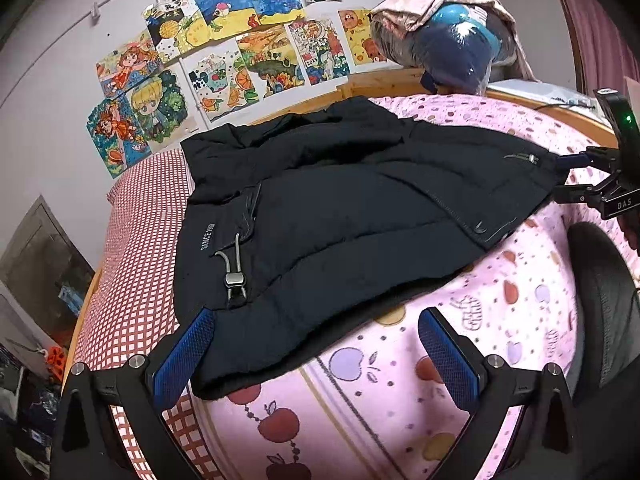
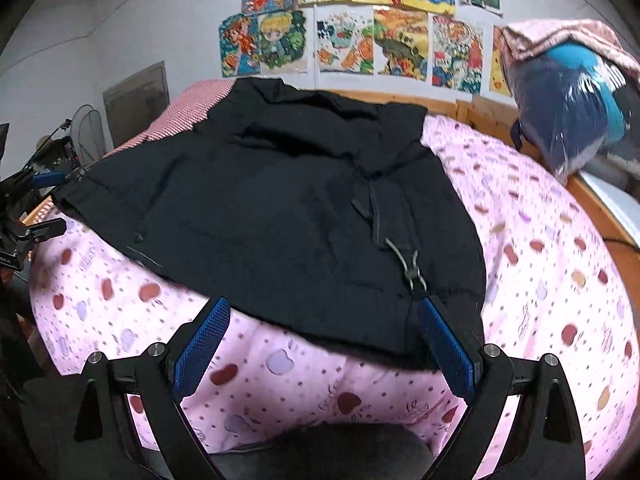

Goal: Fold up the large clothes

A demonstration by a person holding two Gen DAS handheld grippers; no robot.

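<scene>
A large black padded jacket (image 1: 340, 208) lies spread on the pink patterned bed sheet (image 1: 500, 312), with a drawcord and toggle (image 1: 234, 278) near its hem. My left gripper (image 1: 316, 344) is open, its blue pads (image 1: 184, 356) straddling the hem corner. In the right wrist view the jacket (image 2: 272, 208) lies ahead, and my right gripper (image 2: 324, 340) is open at its near hem, beside a toggle (image 2: 412, 268). The right gripper also shows in the left wrist view (image 1: 576, 178) at the jacket's far edge. The left gripper shows in the right wrist view (image 2: 48, 204), open at the jacket's left corner.
A red checked pillow (image 1: 140, 240) lies at the bed's left end. A bagged blue bundle (image 1: 452, 48) under a pink cloth sits on the wooden bed frame (image 1: 380, 84). Drawings cover the wall. A dark chair (image 2: 320, 452) stands at the bed's near side.
</scene>
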